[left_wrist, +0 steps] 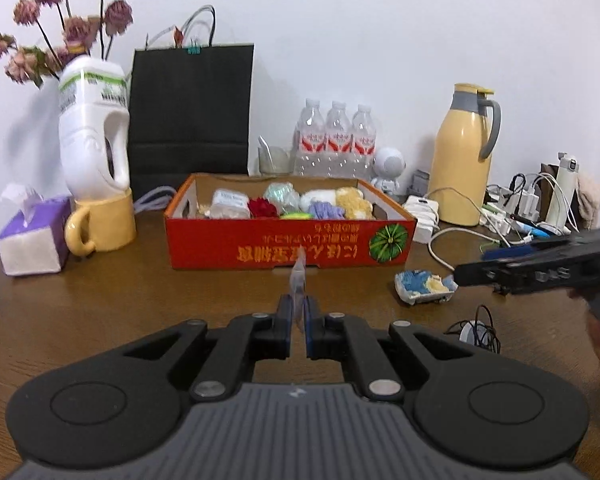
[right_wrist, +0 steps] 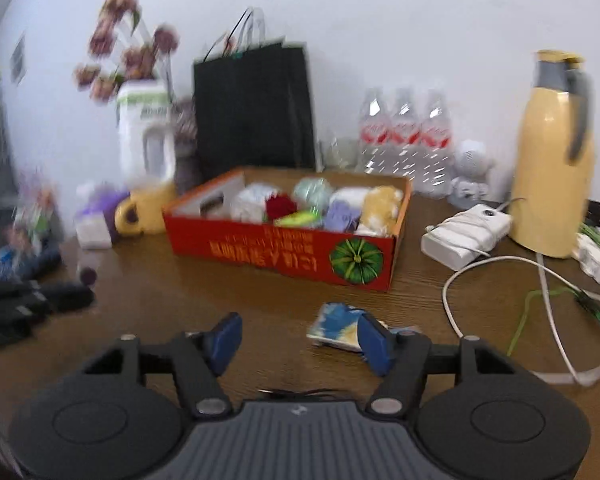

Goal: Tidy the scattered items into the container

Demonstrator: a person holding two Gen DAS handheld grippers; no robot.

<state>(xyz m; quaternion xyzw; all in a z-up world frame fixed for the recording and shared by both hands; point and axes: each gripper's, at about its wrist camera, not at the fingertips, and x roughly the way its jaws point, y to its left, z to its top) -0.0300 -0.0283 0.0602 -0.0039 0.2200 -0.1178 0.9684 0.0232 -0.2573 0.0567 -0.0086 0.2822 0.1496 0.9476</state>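
The left hand-held gripper (left_wrist: 299, 312) sits nearest the lens, its two blue pads pressed together on one thin, clear plastic packet (left_wrist: 299, 280) that stands up between them, just in front of the box. The right hand-held gripper (right_wrist: 300, 340) has its two pads spread apart with nothing between them; its right pad overlaps one blue, white and yellow packet (right_wrist: 338, 326) lying on the brown tabletop (right_wrist: 260, 300), and whether they touch I cannot tell. In the left view that same gripper comes in from the right, its tip at the packet.

Farther back stands one red cardboard box (left_wrist: 290, 246) with a green pumpkin print, open-topped and holding about eight soft bundles: white, red, pale green, purple, yellow and lime.

Along the far wall, left to right: one purple tissue box (left_wrist: 34, 236), one yellow mug (left_wrist: 102, 224), one white jug of dried flowers (left_wrist: 94, 136), one black paper bag (left_wrist: 192, 112), three water bottles (left_wrist: 337, 136), one small white robot figure (left_wrist: 388, 170), one yellow thermos jug (left_wrist: 462, 156). One white charger (right_wrist: 466, 236) with its cable lies to the right.
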